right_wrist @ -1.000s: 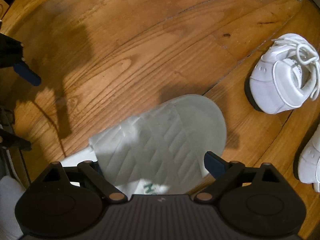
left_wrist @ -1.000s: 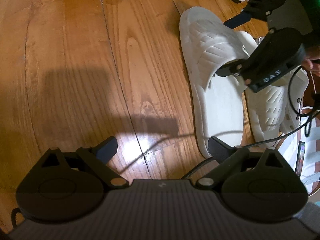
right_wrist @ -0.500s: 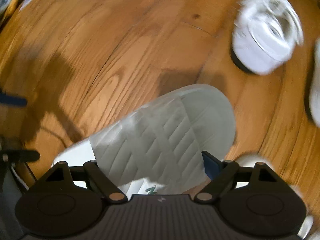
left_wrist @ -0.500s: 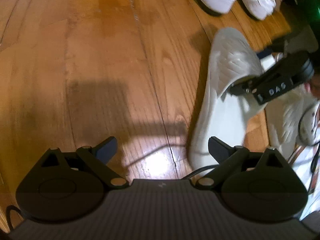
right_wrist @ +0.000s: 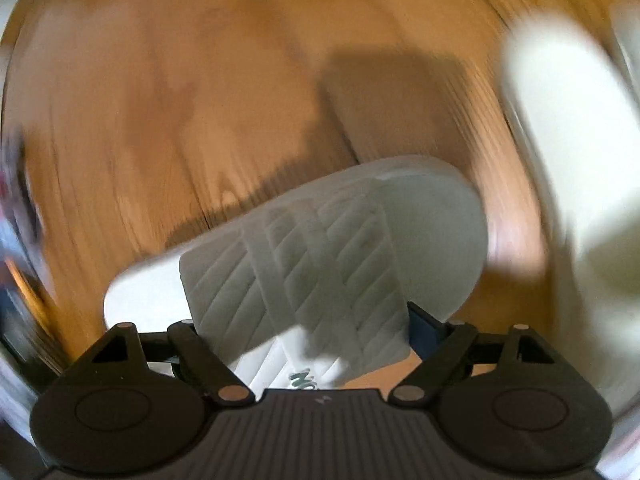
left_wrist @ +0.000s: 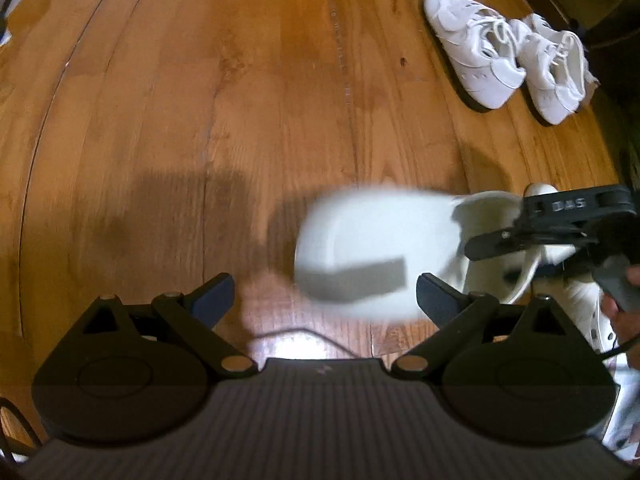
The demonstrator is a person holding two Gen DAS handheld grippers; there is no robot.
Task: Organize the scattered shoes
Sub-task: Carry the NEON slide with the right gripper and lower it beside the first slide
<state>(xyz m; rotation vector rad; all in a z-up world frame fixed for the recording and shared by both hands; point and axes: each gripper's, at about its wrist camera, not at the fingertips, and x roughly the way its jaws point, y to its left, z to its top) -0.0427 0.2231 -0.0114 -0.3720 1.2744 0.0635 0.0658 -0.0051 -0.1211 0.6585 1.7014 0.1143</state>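
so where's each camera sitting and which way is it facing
Left wrist: on the left gripper, looking steeply down at the wooden plank floor, a pair of white lace-up sneakers and the right gripper; jaws open, empty; a hand at the right edge.
Right wrist: on the right gripper, looking down, blurred; jaws closed on the white ridged-strap slide sandal.
Shared: the sandal and floor.

"DAS" in raised letters on the right claw [left_wrist: 532, 252], green print on white slide's footbed [right_wrist: 304, 380] unreadable
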